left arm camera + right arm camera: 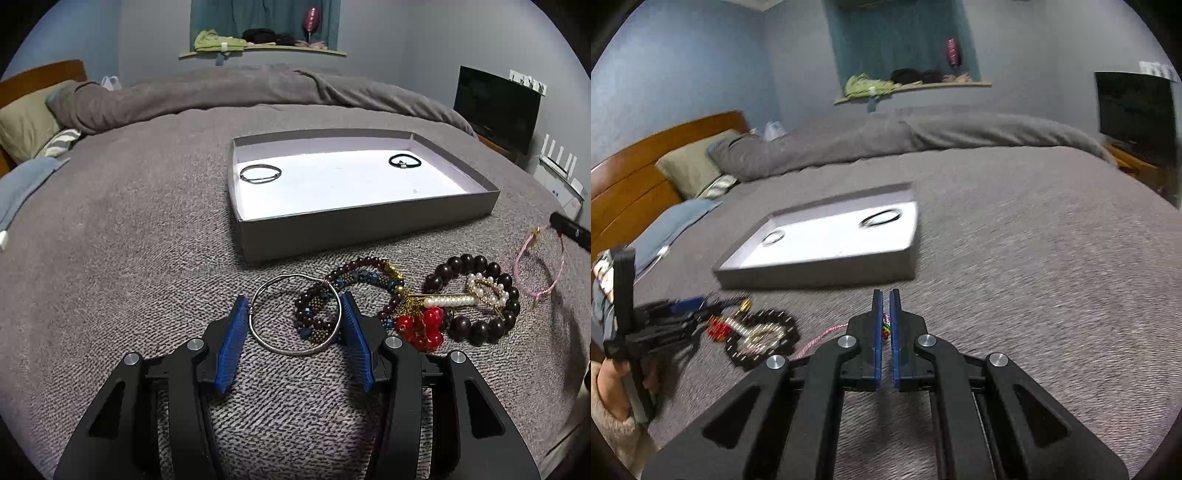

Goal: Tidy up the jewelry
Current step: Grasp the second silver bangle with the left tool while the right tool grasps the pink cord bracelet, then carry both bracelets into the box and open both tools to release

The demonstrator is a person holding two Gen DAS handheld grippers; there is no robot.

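Note:
A grey box tray [354, 229] with a white floor lies on the bed; inside are a thin wire bangle [260, 173] and a black hair tie [405, 161]. In front of it lies a pile: a silver bangle [295, 314], a dark garnet bead strand [354, 291], a big dark bead bracelet [476, 325], a pearl clip [450, 301], red beads [421, 326]. My left gripper [295, 306] is open, its blue pads on either side of the silver bangle. My right gripper [886, 299] is shut on a pink cord bracelet [820, 338], also in the left view [539, 266].
The tray also shows in the right wrist view [820, 273]. Grey blanket [129, 240] covers the bed. Pillows [26, 122] and a wooden headboard [635, 184] are at the left. A dark screen [495, 107] stands at the right. A shelf [258, 48] is on the far wall.

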